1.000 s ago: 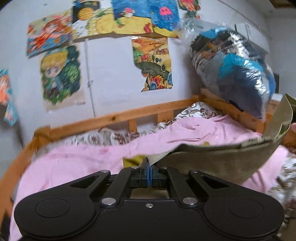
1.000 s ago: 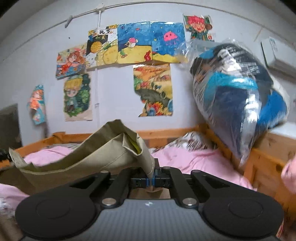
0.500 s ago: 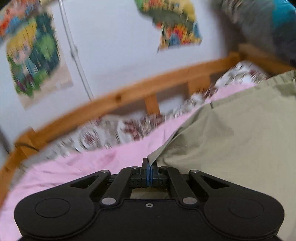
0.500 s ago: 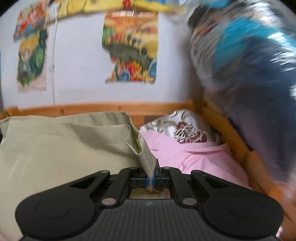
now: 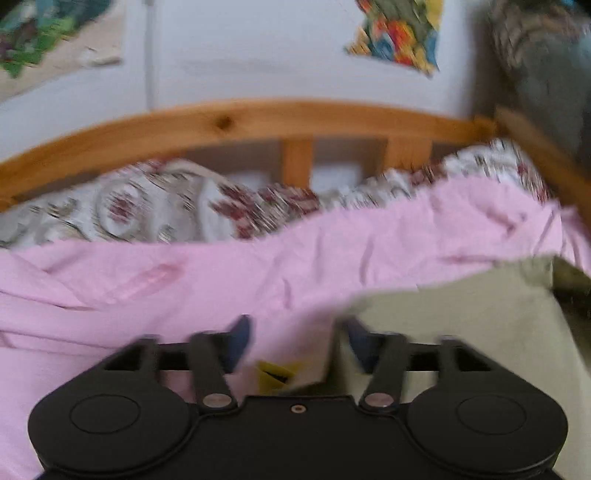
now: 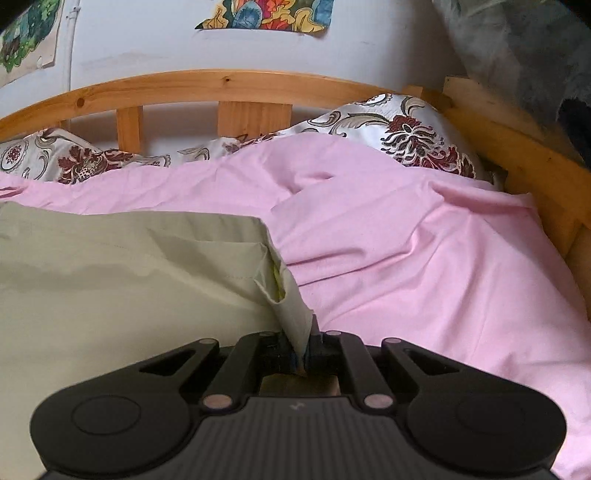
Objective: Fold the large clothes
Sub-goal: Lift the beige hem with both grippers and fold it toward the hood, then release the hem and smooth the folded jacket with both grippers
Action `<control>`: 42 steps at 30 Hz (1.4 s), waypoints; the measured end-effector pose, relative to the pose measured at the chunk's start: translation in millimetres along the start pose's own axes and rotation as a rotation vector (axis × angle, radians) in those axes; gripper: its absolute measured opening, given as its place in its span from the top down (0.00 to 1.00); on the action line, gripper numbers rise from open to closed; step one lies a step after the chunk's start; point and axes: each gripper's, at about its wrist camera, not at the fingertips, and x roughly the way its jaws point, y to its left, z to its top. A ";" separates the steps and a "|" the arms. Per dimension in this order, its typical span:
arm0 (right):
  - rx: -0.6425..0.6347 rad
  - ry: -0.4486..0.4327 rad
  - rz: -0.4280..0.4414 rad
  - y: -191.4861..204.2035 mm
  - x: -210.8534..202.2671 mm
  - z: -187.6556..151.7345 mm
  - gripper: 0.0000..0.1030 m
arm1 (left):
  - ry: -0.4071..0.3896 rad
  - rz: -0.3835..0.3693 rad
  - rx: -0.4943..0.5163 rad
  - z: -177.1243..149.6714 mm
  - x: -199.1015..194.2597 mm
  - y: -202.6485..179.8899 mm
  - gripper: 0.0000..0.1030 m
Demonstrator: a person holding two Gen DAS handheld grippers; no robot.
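Observation:
An olive-green garment (image 6: 122,280) lies spread on the pink sheet (image 6: 406,236) of a bed. My right gripper (image 6: 301,350) is shut on the garment's near right corner, low over the sheet. In the left wrist view the same garment (image 5: 461,321) lies at the right, and my left gripper (image 5: 295,339) is open with its jaws wide apart over the sheet (image 5: 184,280), at the garment's left corner; that view is blurred. A small yellow tag (image 5: 275,371) shows between the jaws.
A wooden bed rail (image 6: 221,88) runs along the far side and down the right (image 6: 524,147). A floral patterned quilt (image 6: 413,129) is bunched against it. Posters (image 6: 266,14) hang on the white wall. A plastic bag of clothes (image 6: 535,48) hangs at upper right.
Both grippers have come down from mid-air and laid the garment flat on the sheet. My left gripper has opened and let go of its corner. My right gripper still grips.

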 end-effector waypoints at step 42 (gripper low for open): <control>-0.338 -0.278 -0.057 114.2 42.9 -4.3 0.01 | -0.056 0.024 -0.168 -103.9 33.6 -58.5 0.00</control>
